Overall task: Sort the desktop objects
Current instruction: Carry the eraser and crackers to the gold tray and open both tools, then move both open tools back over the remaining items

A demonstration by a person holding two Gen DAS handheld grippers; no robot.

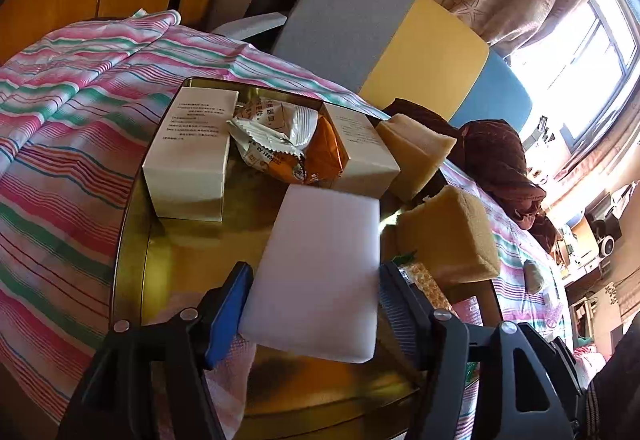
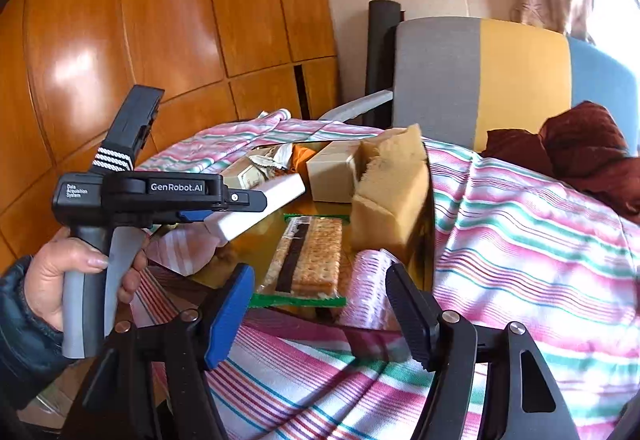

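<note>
GenRobot.AI label (image 2: 176, 187), left claw (image 1: 314, 304) gripping white block (image 1: 320, 276)

Striped cloth (image 2: 520, 240) (pink, green) bears a gold tray (image 1: 132, 240).

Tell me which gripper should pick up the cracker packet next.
Right. The right gripper is open and empty, directly facing the cracker packet. The left gripper is shut on the white sponge block.

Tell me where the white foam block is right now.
The white foam block is clamped in the left gripper, held over the gold tray, just in front of the orange snack packet and left of the yellow sponge.
</note>
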